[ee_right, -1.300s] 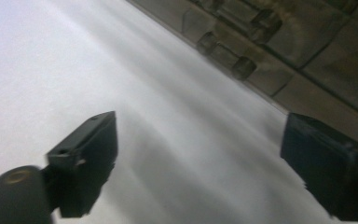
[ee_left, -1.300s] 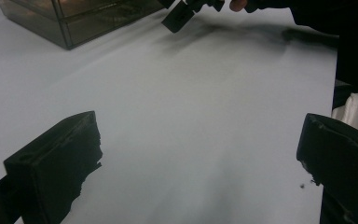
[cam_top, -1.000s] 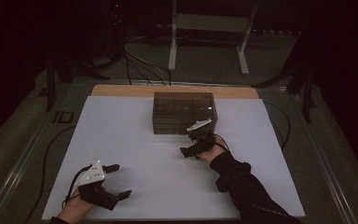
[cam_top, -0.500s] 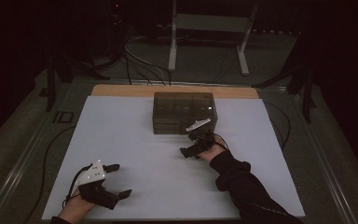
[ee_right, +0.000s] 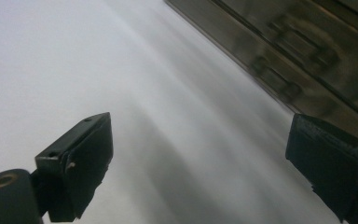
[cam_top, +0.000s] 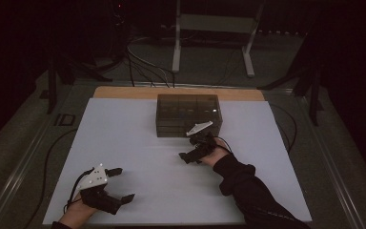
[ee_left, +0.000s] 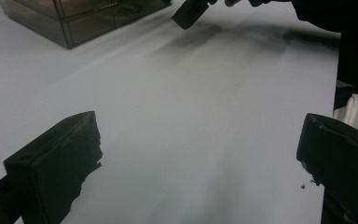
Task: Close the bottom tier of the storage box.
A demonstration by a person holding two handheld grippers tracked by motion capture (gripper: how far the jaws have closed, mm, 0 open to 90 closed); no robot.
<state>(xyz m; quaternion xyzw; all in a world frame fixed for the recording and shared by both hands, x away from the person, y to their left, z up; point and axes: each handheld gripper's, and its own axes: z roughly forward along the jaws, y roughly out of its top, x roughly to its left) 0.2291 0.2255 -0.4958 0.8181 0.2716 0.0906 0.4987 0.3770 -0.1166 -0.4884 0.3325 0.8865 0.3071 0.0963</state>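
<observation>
left tongs: jaws wide apart, low near the person | right tongs: jaws wide apart, arm stretched forward

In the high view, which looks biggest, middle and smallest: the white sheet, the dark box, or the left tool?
1. White sheet, biggest by far.
2. Dark box.
3. Left tool, smallest, though it sits nearer the camera, so it looks close to the box.

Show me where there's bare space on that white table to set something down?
The white sheet lies bare between the left tool and the dark clear box, also along its right side. It is crowded by the right tool at the box's front.
</observation>
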